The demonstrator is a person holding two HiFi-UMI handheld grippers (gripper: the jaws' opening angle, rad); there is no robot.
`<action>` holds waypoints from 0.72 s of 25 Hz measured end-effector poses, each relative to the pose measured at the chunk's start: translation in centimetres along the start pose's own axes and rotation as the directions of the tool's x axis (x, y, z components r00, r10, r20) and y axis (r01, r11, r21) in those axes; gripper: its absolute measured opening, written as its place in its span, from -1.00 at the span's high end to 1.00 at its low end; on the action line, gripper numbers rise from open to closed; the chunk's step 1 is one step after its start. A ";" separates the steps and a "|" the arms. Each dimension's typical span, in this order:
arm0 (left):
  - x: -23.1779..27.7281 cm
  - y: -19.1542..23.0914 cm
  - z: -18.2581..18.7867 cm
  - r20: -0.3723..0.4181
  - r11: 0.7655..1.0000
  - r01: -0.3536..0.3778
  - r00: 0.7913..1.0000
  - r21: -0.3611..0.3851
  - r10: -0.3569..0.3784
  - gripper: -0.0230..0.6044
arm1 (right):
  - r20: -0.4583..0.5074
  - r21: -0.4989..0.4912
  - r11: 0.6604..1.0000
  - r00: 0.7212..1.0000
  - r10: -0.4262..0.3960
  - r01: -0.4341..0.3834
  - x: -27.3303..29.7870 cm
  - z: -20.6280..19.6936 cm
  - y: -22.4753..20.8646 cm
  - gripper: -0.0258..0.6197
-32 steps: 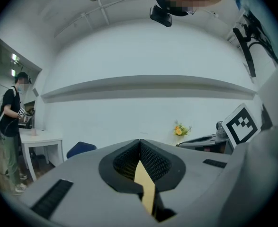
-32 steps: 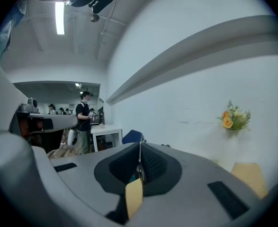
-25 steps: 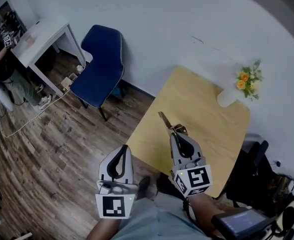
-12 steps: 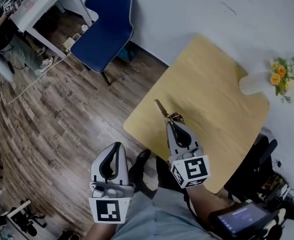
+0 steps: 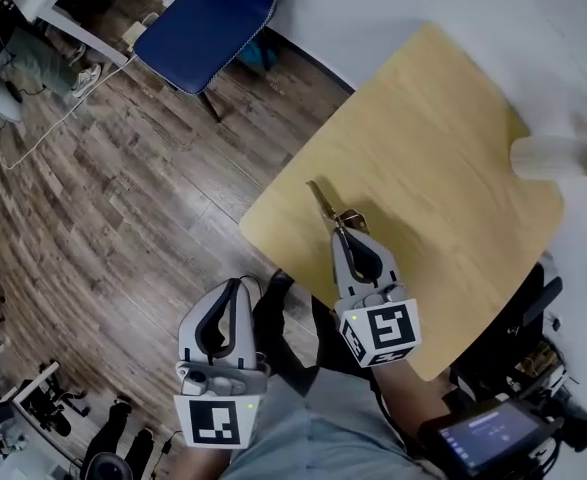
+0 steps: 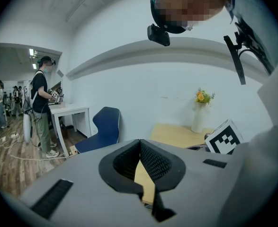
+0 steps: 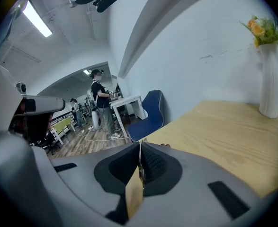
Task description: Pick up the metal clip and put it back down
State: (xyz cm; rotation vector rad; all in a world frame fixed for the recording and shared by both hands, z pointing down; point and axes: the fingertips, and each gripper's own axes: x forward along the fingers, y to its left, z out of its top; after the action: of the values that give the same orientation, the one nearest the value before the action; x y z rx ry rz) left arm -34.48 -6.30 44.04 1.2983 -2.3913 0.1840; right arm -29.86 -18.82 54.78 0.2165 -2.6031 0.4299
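Holding the metal clip [image 5: 325, 204] tight, our right gripper [image 5: 344, 234] has its jaws squeezed onto it. We see the clip sticking out past the jaw tips, over the wooden table [image 5: 443, 138] near its edge. We cannot tell if it touches the table. Our left gripper [image 5: 235, 288] has its jaws together with nothing between them, off to the table's side.

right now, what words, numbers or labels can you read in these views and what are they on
No readable words or numbers anywhere.
The cubes carry only black-and-white square patterns, no letters.
The screen at the lower right of the head view is too small and blurred to read.
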 end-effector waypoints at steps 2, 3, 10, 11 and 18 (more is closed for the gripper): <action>0.2 -0.1 -0.5 -0.008 1.000 -0.005 1.000 -0.002 0.005 0.87 | -0.006 0.009 1.000 1.000 -0.003 0.003 0.2 -0.6 -0.4 0.77; 0.2 -0.1 -0.7 -0.014 1.000 -0.009 1.000 -0.001 0.009 0.87 | -0.008 0.013 1.000 1.000 -0.004 0.004 0.3 -0.9 -0.5 0.77; 0.8 0.1 -1.4 -0.038 1.000 -0.019 0.999 0.000 0.019 0.87 | -0.024 0.013 1.000 1.000 0.010 -0.010 1.2 -1.6 -1.0 0.77; 1.1 0.1 -1.4 -0.040 1.000 -0.018 0.999 -0.002 0.018 0.87 | -0.025 0.013 1.000 1.000 0.008 -0.007 1.4 -1.6 -1.1 0.77; 1.7 0.3 -1.3 -0.042 1.000 -0.018 0.999 0.003 0.018 0.87 | -0.032 0.006 1.000 0.999 -0.027 0.027 1.9 -1.7 -2.3 0.76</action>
State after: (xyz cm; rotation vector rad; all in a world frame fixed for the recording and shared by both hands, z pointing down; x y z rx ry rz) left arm -35.22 -7.04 46.02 1.2623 -2.3688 0.2176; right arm -30.26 -20.55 57.72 0.2445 -2.5653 0.4294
